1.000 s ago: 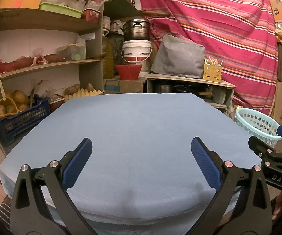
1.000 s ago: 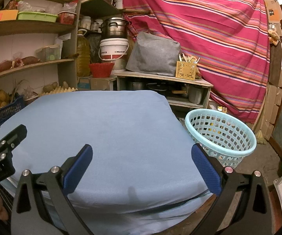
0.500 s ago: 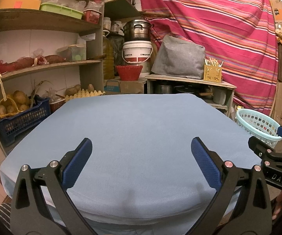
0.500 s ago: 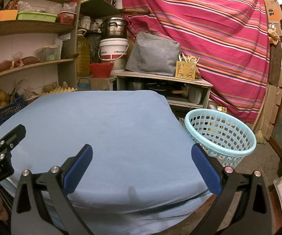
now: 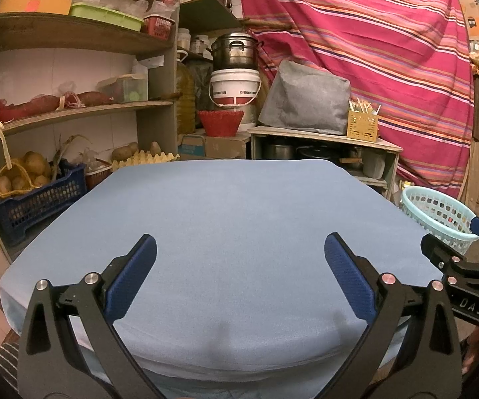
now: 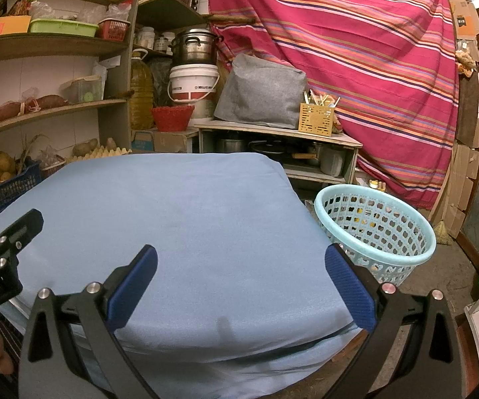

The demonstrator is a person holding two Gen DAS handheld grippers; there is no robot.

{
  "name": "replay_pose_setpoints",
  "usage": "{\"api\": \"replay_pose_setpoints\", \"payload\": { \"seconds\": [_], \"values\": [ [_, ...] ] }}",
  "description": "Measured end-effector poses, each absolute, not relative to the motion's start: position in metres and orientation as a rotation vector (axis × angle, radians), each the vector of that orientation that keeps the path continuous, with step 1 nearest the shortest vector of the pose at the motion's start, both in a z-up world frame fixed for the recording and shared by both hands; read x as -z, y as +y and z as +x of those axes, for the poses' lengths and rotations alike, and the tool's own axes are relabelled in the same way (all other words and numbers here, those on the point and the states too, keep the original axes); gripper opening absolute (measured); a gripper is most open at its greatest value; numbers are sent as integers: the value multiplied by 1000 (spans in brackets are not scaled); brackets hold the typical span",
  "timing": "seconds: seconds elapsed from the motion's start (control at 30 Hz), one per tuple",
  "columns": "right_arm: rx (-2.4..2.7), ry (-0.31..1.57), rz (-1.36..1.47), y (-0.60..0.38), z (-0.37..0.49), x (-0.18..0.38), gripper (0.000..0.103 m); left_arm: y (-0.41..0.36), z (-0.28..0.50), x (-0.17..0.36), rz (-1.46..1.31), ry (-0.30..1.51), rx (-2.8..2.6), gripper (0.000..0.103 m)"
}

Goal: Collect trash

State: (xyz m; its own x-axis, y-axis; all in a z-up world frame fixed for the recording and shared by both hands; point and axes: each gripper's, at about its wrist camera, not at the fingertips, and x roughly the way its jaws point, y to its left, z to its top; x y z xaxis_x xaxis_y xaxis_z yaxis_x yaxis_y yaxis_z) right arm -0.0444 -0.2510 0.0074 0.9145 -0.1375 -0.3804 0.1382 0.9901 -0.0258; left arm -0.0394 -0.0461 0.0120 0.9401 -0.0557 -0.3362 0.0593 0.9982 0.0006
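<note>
A table covered with a light blue cloth (image 5: 239,219) fills both views; it also shows in the right wrist view (image 6: 179,212). I see no trash on it. A light blue perforated basket (image 6: 375,226) stands on the floor right of the table; it also shows in the left wrist view (image 5: 438,212). Small bits show through its holes. My left gripper (image 5: 239,276) is open and empty over the table's near edge. My right gripper (image 6: 239,276) is open and empty over the near right corner. Each gripper's side shows in the other's view.
Shelves (image 5: 73,109) with potatoes, a blue crate (image 5: 36,199) and boxes stand at the left. A low wooden stand (image 6: 279,133) with a grey cover, pots and a white bucket (image 5: 236,89) is behind the table. A striped red curtain (image 6: 372,50) hangs behind.
</note>
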Motion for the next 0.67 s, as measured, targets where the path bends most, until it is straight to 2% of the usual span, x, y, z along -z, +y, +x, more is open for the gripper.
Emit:
{"api": "replay_pose_setpoints", "payload": {
  "seconds": [0.67],
  "values": [
    [145, 399, 3, -255, -44, -6, 98, -47, -40, -11, 3, 347, 55, 98]
  ]
}}
